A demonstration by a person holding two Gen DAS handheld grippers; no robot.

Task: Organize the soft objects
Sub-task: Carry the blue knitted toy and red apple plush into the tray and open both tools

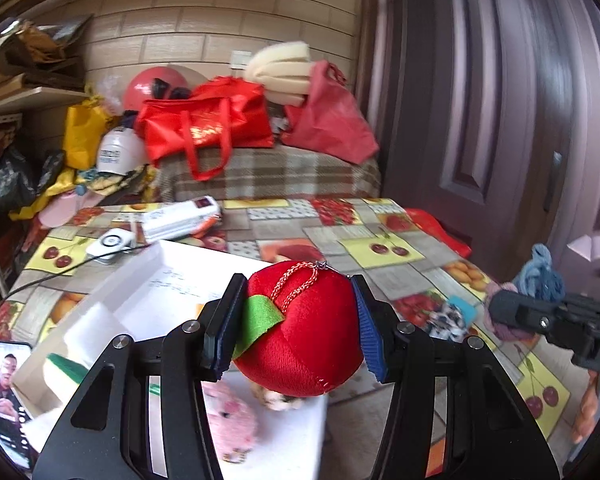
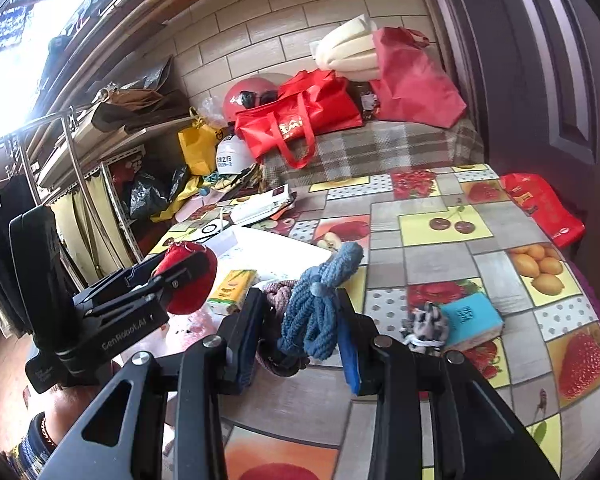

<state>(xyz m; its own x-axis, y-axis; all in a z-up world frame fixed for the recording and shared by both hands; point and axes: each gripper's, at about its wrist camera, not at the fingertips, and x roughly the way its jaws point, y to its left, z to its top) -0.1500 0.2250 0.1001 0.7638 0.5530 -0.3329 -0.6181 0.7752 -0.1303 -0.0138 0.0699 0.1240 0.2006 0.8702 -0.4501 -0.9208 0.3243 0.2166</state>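
the left gripper (image 1: 298, 328) was clamped on a red plush apple (image 1: 300, 332), its blue pads pressed against both sides of the toy, which was raised clear above the white tray (image 1: 148, 280). the apple carried a green felt leaf (image 1: 258, 320) and a red-and-white cord loop (image 1: 298, 284) on top. beneath it, inside the tray, lay a pink plush toy (image 1: 232, 420), blurred, and a white and green sponge (image 1: 66, 368) sat toward the tray's left end. the right gripper (image 2: 304, 320) was closed on a bundle of blue knitted cord (image 2: 320, 304), with a pinkish knitted piece (image 2: 278, 292) bunched just behind it against the left finger; the bundle hung off the tabletop. in the right wrist view the left gripper with the apple appeared at the left, over the tray, and a yellow tissue packet (image 2: 232, 292) lay in the tray just beside it. on the fruit-patterned tablecloth (image 2: 440, 248), to the right of the held cord, rested a spotted black-and-white soft item (image 2: 426, 324) touching a teal sponge block (image 2: 474, 320). a phone (image 1: 8, 400) with a lit screen lay at the near left corner of the table. farther back, a white box (image 1: 180, 218) and a small white device (image 1: 110, 244) sat beyond the tray, and red bags (image 1: 208, 124) were piled on a plaid-covered surface (image 1: 268, 172) against the tiled wall.
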